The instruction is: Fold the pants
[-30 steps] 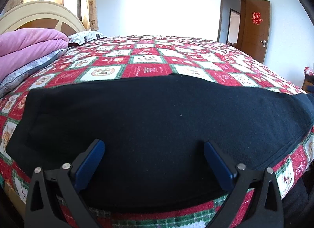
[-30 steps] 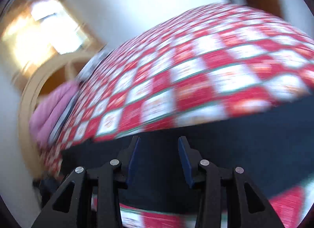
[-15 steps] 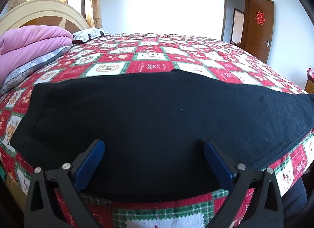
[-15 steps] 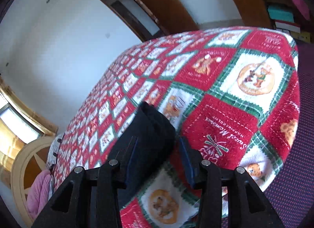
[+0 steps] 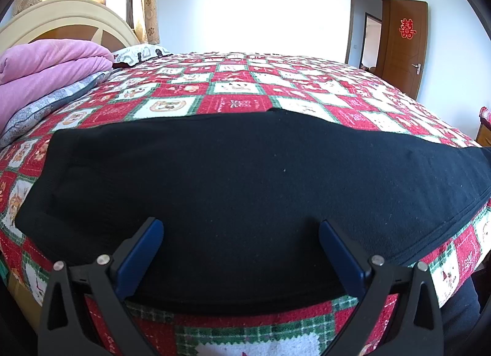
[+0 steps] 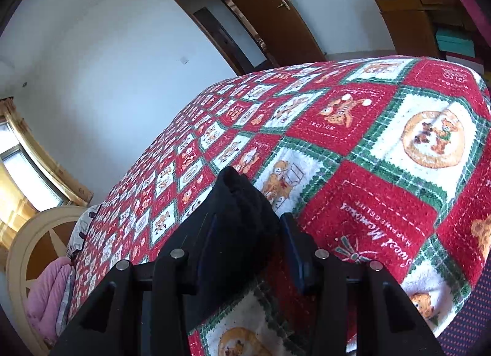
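Black pants (image 5: 245, 184) lie flat across the near side of a red, green and white patchwork quilt (image 5: 233, 101). My left gripper (image 5: 241, 233) hovers over their near edge, open wide, with the cloth below its blue pads and nothing pinched. In the right wrist view the end of the pants (image 6: 239, 211) sits bunched between the fingers of my right gripper (image 6: 247, 227). Its jaws are closing around that end. The cloth lies against the left pad, and the right pad (image 6: 290, 242) stands just clear of it.
Folded pink blankets (image 5: 46, 70) and a pillow (image 5: 138, 53) lie by the cream headboard (image 5: 61, 18) at the left. A brown door (image 5: 405, 46) stands open at the far right. The bed's corner (image 6: 454, 303) drops off close to my right gripper, beside wooden furniture (image 6: 411, 15).
My right gripper swept along the pants to their end near the bed's corner, rolled, and its jaws have narrowed around the bunched cloth. The left gripper has stayed put and open.
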The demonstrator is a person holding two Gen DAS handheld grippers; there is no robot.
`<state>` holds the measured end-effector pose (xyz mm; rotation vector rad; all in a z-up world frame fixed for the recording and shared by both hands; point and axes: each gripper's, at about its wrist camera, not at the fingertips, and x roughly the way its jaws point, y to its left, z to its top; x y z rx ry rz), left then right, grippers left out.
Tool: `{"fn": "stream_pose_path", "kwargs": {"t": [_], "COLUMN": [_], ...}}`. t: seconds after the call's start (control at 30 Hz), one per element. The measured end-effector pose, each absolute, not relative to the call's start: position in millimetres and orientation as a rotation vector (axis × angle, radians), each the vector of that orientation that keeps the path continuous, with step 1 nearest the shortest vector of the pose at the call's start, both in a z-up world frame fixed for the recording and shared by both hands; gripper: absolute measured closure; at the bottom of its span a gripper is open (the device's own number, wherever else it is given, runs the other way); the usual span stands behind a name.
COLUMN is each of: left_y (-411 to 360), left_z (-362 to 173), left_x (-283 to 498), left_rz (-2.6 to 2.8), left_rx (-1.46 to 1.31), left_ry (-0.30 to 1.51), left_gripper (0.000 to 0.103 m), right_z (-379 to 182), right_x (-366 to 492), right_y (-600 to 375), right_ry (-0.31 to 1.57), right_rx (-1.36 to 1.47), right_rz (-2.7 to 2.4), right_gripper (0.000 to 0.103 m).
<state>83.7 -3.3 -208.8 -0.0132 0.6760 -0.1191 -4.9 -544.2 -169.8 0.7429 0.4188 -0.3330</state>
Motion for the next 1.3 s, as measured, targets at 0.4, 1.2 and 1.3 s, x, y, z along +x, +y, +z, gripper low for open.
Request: {"fn": "stream_pose_path", "kwargs": {"t": [0.4, 1.2, 1.3], "left_y": [-3, 28, 29], "left_z": [-209, -201, -202], "left_x": [84, 91, 91], "left_rz": [-0.121, -0.077, -0.077], "left_rx": [-0.018, -0.121, -0.117], "left_ry": [0.676, 0.689, 0.689], "left_gripper": [0.000, 0.000, 0.000], "right_z": [-162, -98, -99], "right_x": [-12, 17, 26], "right_y": [-534, -412, -396], "right_ry": [0.368, 0.342, 0.353], "right_rx": [0.712, 0.406, 0.385], "right_rz": [-0.290, -0.039, 0.001], "right_gripper": [0.092, 0.093, 0.093]}}
